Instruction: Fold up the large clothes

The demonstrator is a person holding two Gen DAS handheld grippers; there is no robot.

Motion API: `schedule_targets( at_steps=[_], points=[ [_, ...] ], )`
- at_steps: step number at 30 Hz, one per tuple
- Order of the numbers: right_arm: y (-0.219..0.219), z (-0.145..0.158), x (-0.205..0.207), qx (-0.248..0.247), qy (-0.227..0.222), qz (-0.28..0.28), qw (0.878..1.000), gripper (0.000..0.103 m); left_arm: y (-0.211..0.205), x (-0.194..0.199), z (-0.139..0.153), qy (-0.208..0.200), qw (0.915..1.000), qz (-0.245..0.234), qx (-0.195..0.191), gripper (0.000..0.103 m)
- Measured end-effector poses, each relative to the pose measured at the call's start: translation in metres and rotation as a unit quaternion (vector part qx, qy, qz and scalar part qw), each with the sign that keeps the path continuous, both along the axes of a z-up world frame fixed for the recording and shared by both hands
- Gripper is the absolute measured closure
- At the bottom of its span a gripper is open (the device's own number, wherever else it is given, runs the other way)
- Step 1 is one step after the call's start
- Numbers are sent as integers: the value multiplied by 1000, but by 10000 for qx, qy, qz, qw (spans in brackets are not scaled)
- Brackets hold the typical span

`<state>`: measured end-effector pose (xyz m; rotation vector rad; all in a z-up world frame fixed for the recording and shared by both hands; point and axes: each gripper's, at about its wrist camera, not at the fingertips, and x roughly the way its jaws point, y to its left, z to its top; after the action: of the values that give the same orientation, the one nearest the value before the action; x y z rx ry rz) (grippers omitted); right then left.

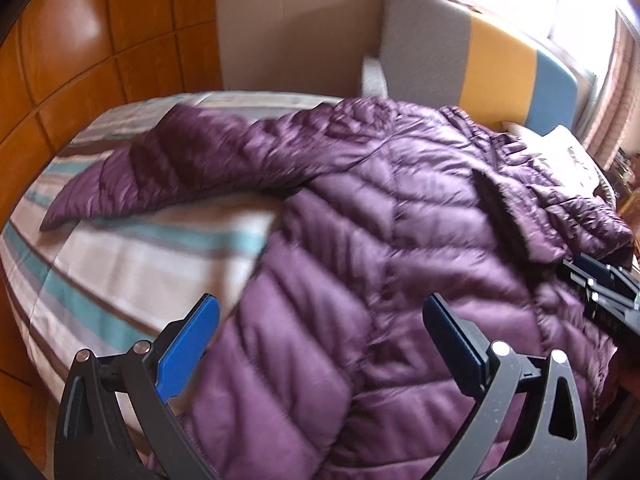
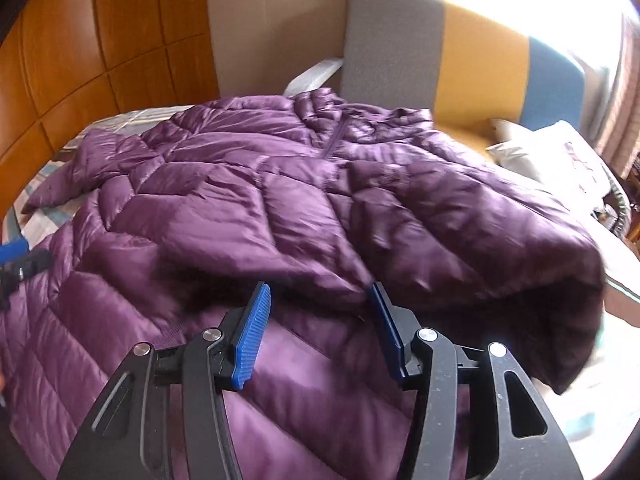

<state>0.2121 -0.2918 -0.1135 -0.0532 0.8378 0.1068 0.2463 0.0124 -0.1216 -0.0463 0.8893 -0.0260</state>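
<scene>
A large purple quilted jacket [image 2: 248,184] lies spread on a bed with a striped sheet [image 1: 120,248]. In the left wrist view one sleeve [image 1: 168,168] stretches out to the left over the sheet. In the right wrist view the other sleeve [image 2: 460,232] lies folded across the body. My right gripper [image 2: 318,294] hovers open just over the jacket's lower part, with nothing pinched between its blue pads [image 2: 252,332]. My left gripper [image 1: 320,304] stands wide open above the jacket's side edge, holding nothing. Each gripper shows at the edge of the other's view: the right gripper [image 1: 600,284] and the left gripper [image 2: 20,264].
A grey, yellow and blue padded headboard [image 2: 472,60] stands behind the bed. Wooden wardrobe panels [image 2: 100,40] rise on the left. A white pillow [image 2: 552,156] lies at the right, near a bright window with curtains [image 1: 560,0].
</scene>
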Motion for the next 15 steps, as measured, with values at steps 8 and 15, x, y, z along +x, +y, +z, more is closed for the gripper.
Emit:
schedule_targets(
  at_steps=[8,15],
  points=[
    [-48,6,-25,-78,-301,-927,9952,52,-52,26,21,-81,9972,-536,-515,2],
    [-97,-1,-44,-236,-212,-1873,9818,52,-116,56,22,7,9907,-1135,-751,19]
  ],
)
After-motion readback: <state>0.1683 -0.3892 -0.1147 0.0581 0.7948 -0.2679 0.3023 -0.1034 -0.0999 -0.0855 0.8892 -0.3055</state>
